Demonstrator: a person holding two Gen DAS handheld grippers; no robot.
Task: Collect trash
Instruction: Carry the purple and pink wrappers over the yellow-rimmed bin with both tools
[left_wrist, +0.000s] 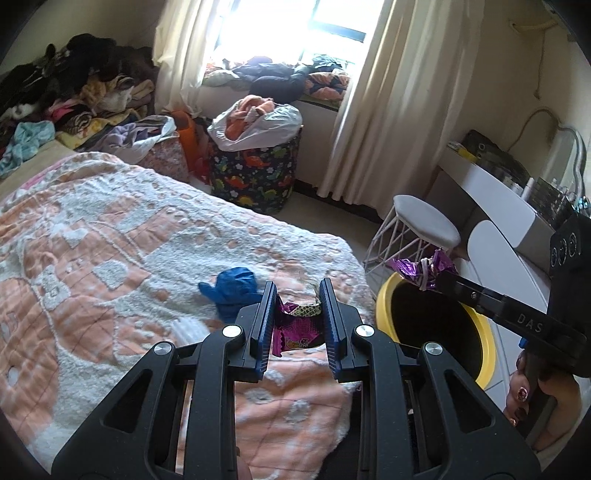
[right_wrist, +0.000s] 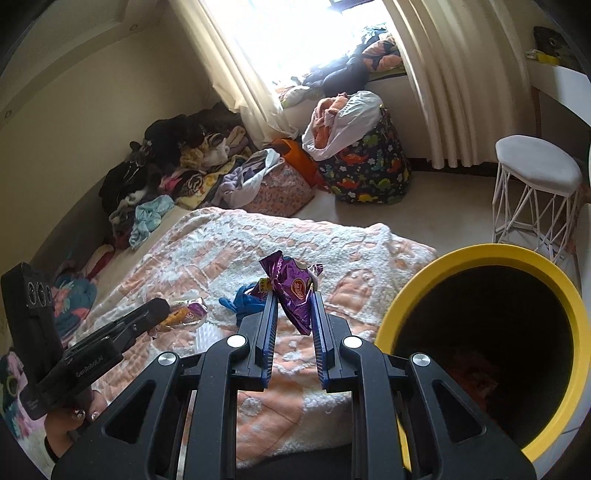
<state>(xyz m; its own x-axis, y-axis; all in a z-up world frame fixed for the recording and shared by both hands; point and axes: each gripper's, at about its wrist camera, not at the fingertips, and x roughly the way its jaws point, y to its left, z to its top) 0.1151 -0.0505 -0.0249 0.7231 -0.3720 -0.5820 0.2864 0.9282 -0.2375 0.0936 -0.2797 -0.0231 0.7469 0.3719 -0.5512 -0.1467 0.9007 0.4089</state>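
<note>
Two tongs, left (left_wrist: 297, 295) and right (right_wrist: 293, 299), each pinching a purple wrapper (right_wrist: 291, 291); carrying step, next I release over yellow bin (right_wrist: 461, 266).

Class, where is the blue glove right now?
In both wrist views, the blue glove lies on the blanket, just left of the hand-held gripper tips.
</note>
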